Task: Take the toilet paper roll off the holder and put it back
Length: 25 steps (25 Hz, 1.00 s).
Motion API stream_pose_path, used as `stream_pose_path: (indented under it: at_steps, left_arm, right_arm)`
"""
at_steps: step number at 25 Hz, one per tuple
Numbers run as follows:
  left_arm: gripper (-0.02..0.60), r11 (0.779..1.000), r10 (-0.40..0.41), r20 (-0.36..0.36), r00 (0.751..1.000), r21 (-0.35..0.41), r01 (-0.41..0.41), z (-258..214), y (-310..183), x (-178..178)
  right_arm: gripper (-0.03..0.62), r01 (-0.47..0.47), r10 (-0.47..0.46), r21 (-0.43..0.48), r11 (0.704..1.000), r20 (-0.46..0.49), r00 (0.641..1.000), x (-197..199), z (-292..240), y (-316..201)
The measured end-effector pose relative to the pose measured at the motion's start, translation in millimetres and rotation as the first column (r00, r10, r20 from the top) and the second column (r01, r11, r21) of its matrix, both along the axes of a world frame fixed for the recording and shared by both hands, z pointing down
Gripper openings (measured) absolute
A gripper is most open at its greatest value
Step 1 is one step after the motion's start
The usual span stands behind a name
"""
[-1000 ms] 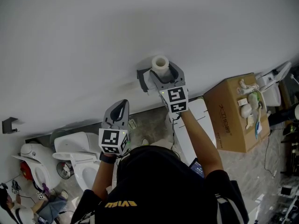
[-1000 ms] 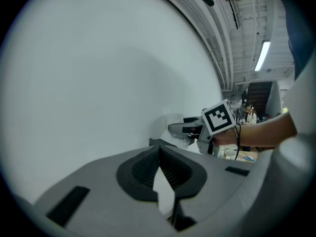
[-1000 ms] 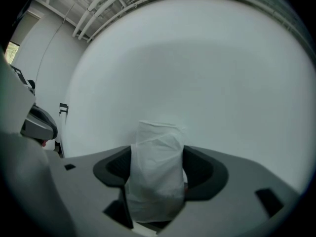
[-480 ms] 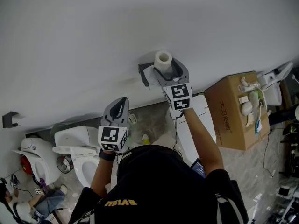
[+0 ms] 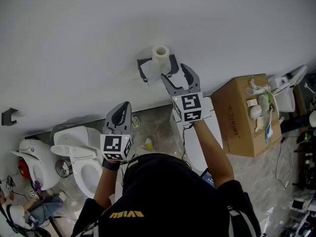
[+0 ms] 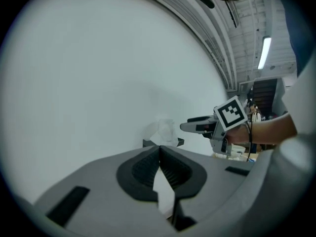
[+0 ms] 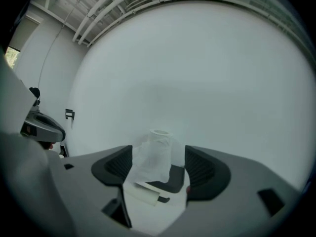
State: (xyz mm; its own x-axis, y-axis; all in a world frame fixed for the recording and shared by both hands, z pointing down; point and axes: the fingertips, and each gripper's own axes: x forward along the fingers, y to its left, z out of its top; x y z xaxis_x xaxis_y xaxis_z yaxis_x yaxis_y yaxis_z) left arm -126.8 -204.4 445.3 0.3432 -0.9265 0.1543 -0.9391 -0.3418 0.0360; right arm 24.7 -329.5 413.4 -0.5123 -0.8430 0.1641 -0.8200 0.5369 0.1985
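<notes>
White toilet paper roll (image 5: 159, 53) rests on the black wall holder (image 5: 144, 69), so right tongs (image 5: 174, 72), jaws just widened, gape empty; left tongs (image 5: 123, 107) hang pinched together.

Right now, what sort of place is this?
Probably a mock bathroom in a workshop: toilets side by side, a toilet paper roll on a wall holder, a cardboard box nearby.

Plain white wall (image 5: 148, 14) fills most of the head view, with a small black bracket (image 5: 9, 116) fixed on it far left. Grey marbled floor (image 5: 266, 181) below holds two white toilets (image 5: 81, 157) (image 5: 32, 164) at left and a cardboard box (image 5: 242, 117) with clutter on top at right. Ribbed ceiling with a lit tube light (image 6: 265, 52) shows in the left gripper view.
</notes>
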Motion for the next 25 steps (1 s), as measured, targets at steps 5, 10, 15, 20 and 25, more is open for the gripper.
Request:
stream_pose_path:
  at_steps: [5, 10, 15, 20, 25]
  left_arm:
    - [0.011, 0.997, -0.052, -0.019, 0.998, 0.05, 0.053, -20, 40, 25]
    - [0.011, 0.998, -0.032, 0.017, 0.999, 0.054, 0.031, -28, 94, 71]
    - [0.011, 0.997, -0.049, 0.039, 0.998, 0.055, 0.047, -37, 152, 106]
    - [0.011, 0.995, -0.083, 0.041, 0.996, 0.054, 0.081, -43, 190, 121]
    - [0.011, 0.996, -0.073, 0.058, 0.996, 0.057, 0.069, -47, 194, 124]
  right_arm:
    - [0.33, 0.019, -0.019, -0.013, 1.0, 0.042, 0.999, 33, -10, 49]
    - [0.327, 0.058, -0.057, -0.015, 0.998, 0.046, 0.997, 69, -13, 108]
    - [0.324, 0.091, -0.09, -0.022, 0.996, 0.067, 0.994, 98, -16, 162]
    - [0.303, 0.14, -0.139, -0.002, 0.99, 0.087, 0.986, 113, -24, 202]
    - [0.291, 0.138, -0.139, 0.017, 0.99, 0.108, 0.984, 120, -35, 215]
